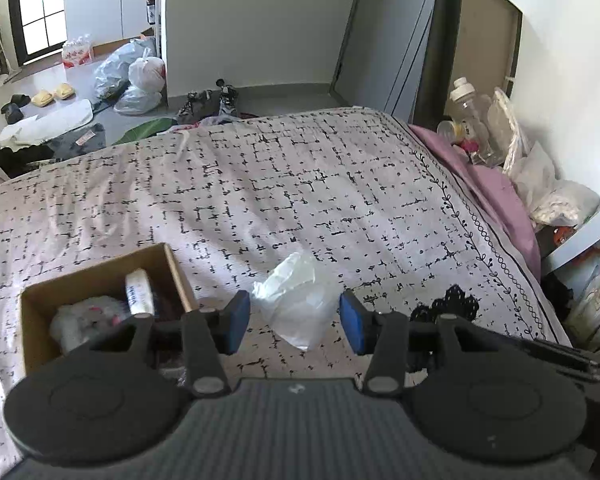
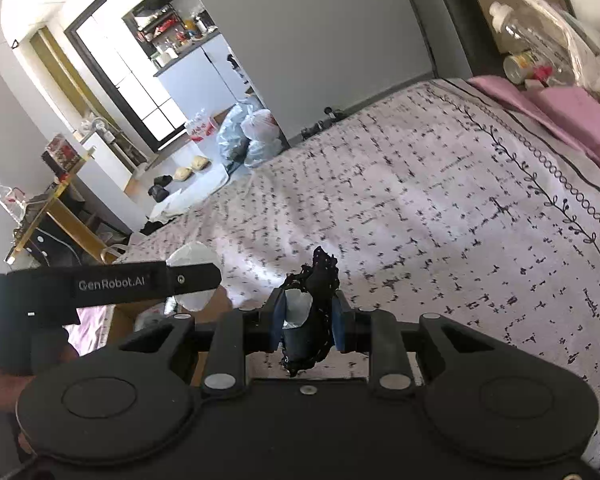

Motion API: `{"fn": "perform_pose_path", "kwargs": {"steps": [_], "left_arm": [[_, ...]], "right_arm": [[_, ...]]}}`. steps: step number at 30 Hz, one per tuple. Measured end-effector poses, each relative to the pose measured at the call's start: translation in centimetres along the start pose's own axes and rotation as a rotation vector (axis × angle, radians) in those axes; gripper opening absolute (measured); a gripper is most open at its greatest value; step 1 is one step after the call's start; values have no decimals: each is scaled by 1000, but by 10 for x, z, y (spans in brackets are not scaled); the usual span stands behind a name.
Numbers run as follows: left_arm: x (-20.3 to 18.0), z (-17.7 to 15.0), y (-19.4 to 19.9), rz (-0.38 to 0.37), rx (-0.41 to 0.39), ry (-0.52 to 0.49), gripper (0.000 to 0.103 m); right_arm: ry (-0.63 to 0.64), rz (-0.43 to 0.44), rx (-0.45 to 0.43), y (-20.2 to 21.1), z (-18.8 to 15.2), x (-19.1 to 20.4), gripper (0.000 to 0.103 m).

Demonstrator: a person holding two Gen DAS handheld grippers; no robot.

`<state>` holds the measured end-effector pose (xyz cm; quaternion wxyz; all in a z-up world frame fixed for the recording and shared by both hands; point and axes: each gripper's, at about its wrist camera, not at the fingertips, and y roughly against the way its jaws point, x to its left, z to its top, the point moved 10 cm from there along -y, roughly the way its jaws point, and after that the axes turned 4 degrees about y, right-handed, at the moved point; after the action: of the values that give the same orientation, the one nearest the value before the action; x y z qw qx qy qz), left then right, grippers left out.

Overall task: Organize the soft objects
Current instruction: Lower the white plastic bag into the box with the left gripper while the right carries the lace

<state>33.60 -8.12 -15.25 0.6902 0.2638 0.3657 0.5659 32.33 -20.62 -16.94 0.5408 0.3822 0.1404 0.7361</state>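
In the left wrist view, my left gripper point(image 1: 295, 318) is open, its blue pads on either side of a crumpled white soft item point(image 1: 300, 300) lying on the patterned bedspread point(image 1: 300, 184). A cardboard box point(image 1: 96, 276) sits just left of it with white and dark soft things inside. A black lace piece point(image 1: 446, 306) shows at the right. In the right wrist view, my right gripper point(image 2: 309, 322) is shut on the black lace garment point(image 2: 316, 304), held above the bed. The left gripper's body point(image 2: 112, 284) and the white item point(image 2: 194, 258) show at left.
A pink sheet point(image 1: 496, 196) and bottles and bags point(image 1: 484, 128) lie along the bed's right side. Plastic bags point(image 1: 136, 76), slippers and shoes lie on the floor beyond the bed. A gold shelf point(image 2: 56, 208) stands at left in the right wrist view.
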Motion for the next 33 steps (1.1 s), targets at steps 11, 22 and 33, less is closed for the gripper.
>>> {"fn": "perform_pose_path", "kwargs": {"steps": [11, 22, 33], "left_arm": [[26, -17, 34, 7, -28, 21, 48], [58, -33, 55, 24, -44, 48, 48], [95, -51, 58, 33, -35, 119, 48]], "right_arm": [[45, 22, -37, 15, -1, 35, 24], [88, 41, -45, 18, -11, 67, 24], [140, 85, -30, 12, -23, 98, 24]]}}
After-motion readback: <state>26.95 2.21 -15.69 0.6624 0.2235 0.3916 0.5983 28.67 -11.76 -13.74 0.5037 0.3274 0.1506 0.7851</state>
